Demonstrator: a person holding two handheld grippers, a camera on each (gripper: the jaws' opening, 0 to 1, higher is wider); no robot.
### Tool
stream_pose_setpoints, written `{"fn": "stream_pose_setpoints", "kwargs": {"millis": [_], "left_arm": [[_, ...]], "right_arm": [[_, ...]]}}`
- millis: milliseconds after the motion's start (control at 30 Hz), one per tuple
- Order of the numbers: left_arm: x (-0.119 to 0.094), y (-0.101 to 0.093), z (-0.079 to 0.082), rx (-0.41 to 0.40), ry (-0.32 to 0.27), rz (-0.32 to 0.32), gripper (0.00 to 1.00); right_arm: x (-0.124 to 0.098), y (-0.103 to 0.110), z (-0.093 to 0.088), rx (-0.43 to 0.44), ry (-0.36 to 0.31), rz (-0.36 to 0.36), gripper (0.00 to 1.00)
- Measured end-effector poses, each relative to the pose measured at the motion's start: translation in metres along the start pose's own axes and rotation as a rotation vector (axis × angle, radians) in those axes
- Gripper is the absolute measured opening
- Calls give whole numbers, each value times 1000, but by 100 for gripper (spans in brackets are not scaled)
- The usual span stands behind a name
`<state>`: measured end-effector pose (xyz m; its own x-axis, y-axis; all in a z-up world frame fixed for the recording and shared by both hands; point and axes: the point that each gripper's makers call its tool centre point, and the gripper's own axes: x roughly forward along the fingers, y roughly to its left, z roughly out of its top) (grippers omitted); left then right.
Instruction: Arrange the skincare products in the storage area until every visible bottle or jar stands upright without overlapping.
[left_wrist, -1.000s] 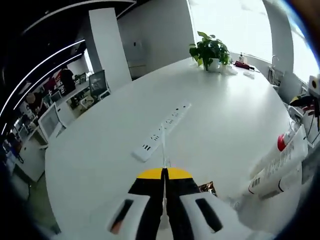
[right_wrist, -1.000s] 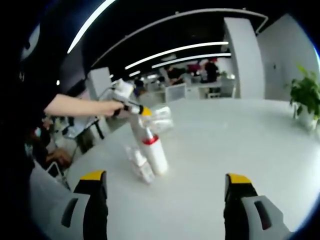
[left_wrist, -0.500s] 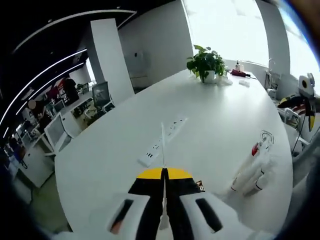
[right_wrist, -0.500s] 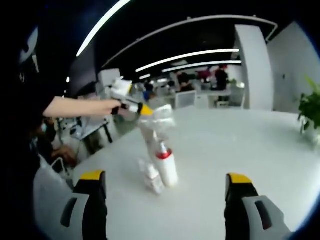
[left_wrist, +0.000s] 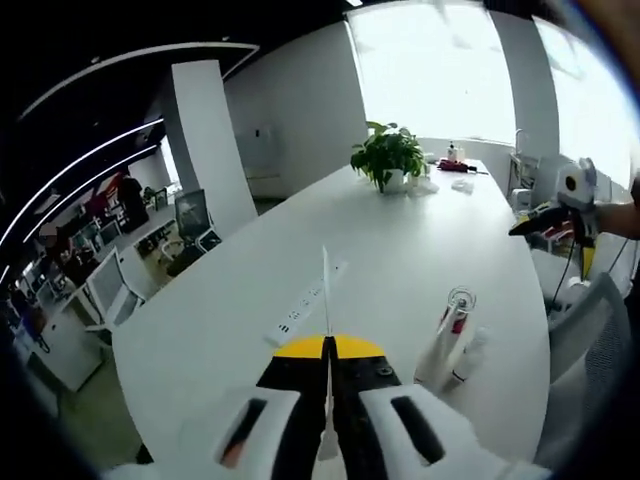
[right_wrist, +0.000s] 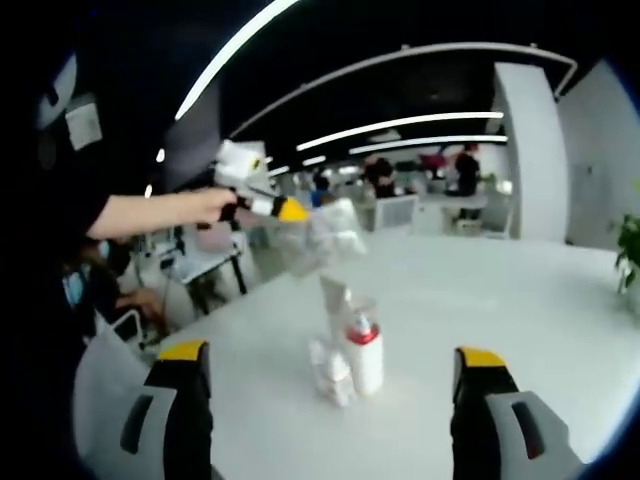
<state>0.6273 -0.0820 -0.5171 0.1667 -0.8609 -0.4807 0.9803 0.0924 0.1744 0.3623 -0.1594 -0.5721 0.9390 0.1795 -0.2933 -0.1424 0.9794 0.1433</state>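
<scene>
While the left hand-held gripper (left_wrist: 326, 385) sits clenched, its yellow-tipped jaws pressed together on a thin clear sheet of plastic wrap (left_wrist: 325, 290) that stands up from between them, the big white desk (left_wrist: 230, 300) stretches away toward the windows. Off to the right on that desk stands a small cluster of skincare products: a white bottle with a red cap (left_wrist: 442, 345), upright or close to it, and a smaller white bottle (left_wrist: 468, 355) touching it on the right. A white power strip (left_wrist: 305, 312) lies farther out, left of the wrap's edge, and a potted plant (left_wrist: 388, 158) sits at the far end. At the right edge, the other hand-held gripper (left_wrist: 560, 210) hangs in the air.

Over in the right gripper view, the right hand-held gripper (right_wrist: 325, 400) is released, jaws spread wide at either side. Between them on the desk (right_wrist: 520, 300) stands the red-capped bottle (right_wrist: 364, 355), upright, with smaller white items (right_wrist: 330, 368) huddled against its left side; how many, I cannot tell. Above, a bare arm (right_wrist: 150, 212) reaches in from the left with the left hand-held gripper (right_wrist: 290, 212), and crumpled clear plastic wrap (right_wrist: 325, 235) hangs from its tip, well above the bottles.
</scene>
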Motion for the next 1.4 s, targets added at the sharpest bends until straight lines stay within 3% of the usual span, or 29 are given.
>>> {"fn": "stream_pose_setpoints", "kwargs": {"millis": [367, 567, 900, 967, 1067, 1333, 1400], "left_arm": [[-47, -33, 31, 10, -50, -36, 0], [-78, -62, 43, 39, -68, -79, 0], [-128, -113, 68, 52, -164, -174, 0], [-136, -123, 71, 59, -182, -198, 0], [-144, -139, 74, 58, -207, -260, 0], [-159, -167, 81, 79, -229, -324, 0], [-163, -175, 83, 83, -236, -350, 0]], "right_arm": [[-10, 23, 10, -20, -20, 56, 99], [-10, 48, 15, -67, -10, 137, 99], [-4, 74, 30, -120, -18, 245, 99], [-2, 77, 36, -108, -34, 269, 99], [1, 78, 46, -25, -95, 309, 99], [-5, 108, 76, -51, -171, 420, 99], [-7, 119, 85, -77, -191, 458, 95]]}}
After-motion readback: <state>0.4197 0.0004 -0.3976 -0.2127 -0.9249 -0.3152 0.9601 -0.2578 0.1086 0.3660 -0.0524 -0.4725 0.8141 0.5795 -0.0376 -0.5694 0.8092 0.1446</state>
